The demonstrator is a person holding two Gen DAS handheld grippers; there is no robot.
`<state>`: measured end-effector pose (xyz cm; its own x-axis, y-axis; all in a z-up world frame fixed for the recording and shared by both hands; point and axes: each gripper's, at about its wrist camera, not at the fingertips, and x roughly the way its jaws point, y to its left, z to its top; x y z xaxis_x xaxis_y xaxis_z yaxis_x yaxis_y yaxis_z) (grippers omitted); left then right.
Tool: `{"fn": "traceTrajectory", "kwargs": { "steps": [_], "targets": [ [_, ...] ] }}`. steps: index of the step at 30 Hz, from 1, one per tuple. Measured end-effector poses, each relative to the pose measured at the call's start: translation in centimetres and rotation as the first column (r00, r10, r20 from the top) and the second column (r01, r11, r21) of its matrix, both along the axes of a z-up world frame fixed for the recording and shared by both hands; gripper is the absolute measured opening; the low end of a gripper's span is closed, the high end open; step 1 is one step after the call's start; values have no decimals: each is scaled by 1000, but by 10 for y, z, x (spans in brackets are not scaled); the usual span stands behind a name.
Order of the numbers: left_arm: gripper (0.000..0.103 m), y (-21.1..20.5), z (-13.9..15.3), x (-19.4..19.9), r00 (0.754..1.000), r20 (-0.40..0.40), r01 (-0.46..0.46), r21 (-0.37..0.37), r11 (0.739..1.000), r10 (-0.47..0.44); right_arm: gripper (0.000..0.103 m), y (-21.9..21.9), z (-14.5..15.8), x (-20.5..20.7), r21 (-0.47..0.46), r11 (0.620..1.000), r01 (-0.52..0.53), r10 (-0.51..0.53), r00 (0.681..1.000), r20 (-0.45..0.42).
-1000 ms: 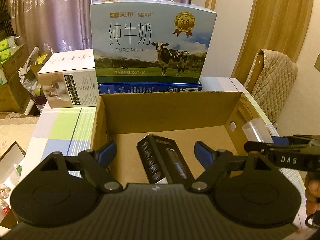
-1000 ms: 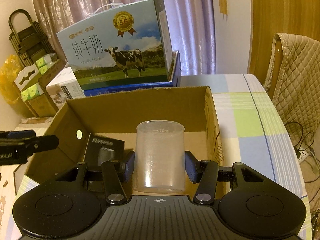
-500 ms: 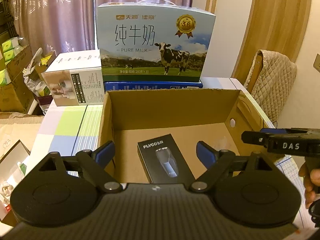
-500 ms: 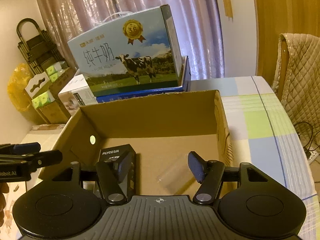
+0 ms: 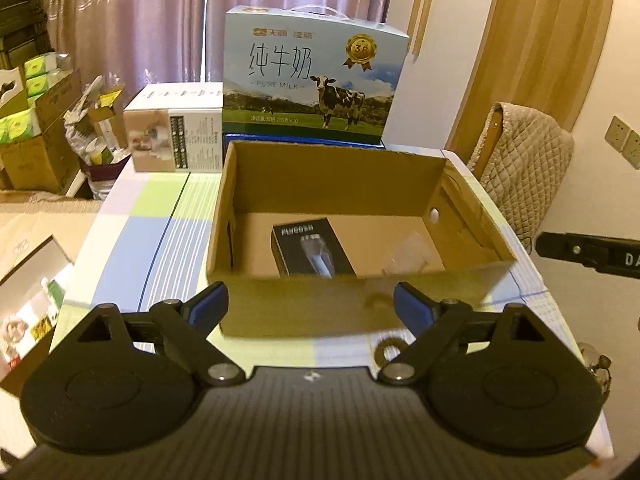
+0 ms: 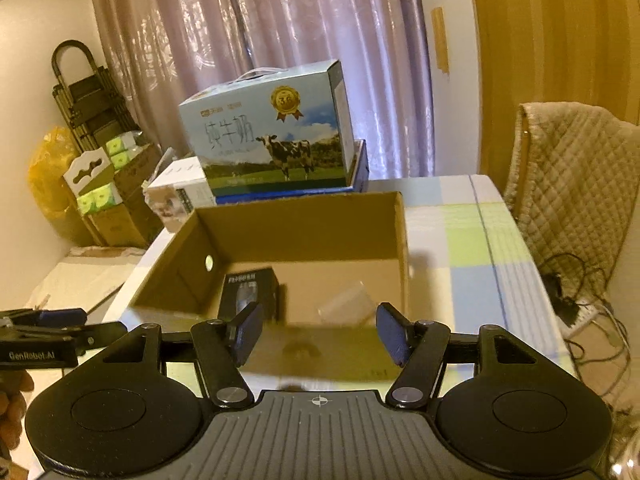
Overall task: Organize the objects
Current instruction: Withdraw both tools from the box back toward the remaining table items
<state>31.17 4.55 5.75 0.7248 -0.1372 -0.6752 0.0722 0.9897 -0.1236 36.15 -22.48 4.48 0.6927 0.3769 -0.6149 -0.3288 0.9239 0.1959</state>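
Left wrist view: left gripper (image 5: 310, 308) has fingers spread wide and empty, hovering just short of the near wall of the open cardboard box (image 5: 400, 172) on the checked tablecloth (image 5: 160, 224). Inside the box, the black boxed item (image 5: 310, 252) lies flat left of centre and the clear plastic cup (image 5: 412, 254) lies tipped on its side to its right, the two apart. Right wrist view: right gripper (image 6: 318, 332) also spread and holding nothing, same box (image 6: 304, 224) ahead, milk carton (image 6: 268, 144) behind it.
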Motion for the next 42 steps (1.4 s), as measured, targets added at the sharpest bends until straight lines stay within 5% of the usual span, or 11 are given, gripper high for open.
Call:
{"fn": "traceTrajectory", "kwargs": {
  "steps": [12, 20, 30, 42],
  "targets": [
    [91, 4, 1, -113, 999, -17, -42, -20, 999, 42, 60, -30, -8, -121, 3, 1000, 25, -25, 1000, 1],
    [91, -3, -4, -158, 998, -34, -45, 13, 999, 46, 60, -68, -25, -165, 31, 995, 90, -89, 995, -37],
    [91, -12, 0, -175, 999, -26, -34, 53, 998, 36, 60, -100, -33, -192, 46, 991, 126, -124, 991, -46],
    [90, -10, -30, -164, 998, -56, 20, 81, 997, -16, 60, -88, -37, -195, -1, 995, 99, -99, 994, -37]
  ]
}}
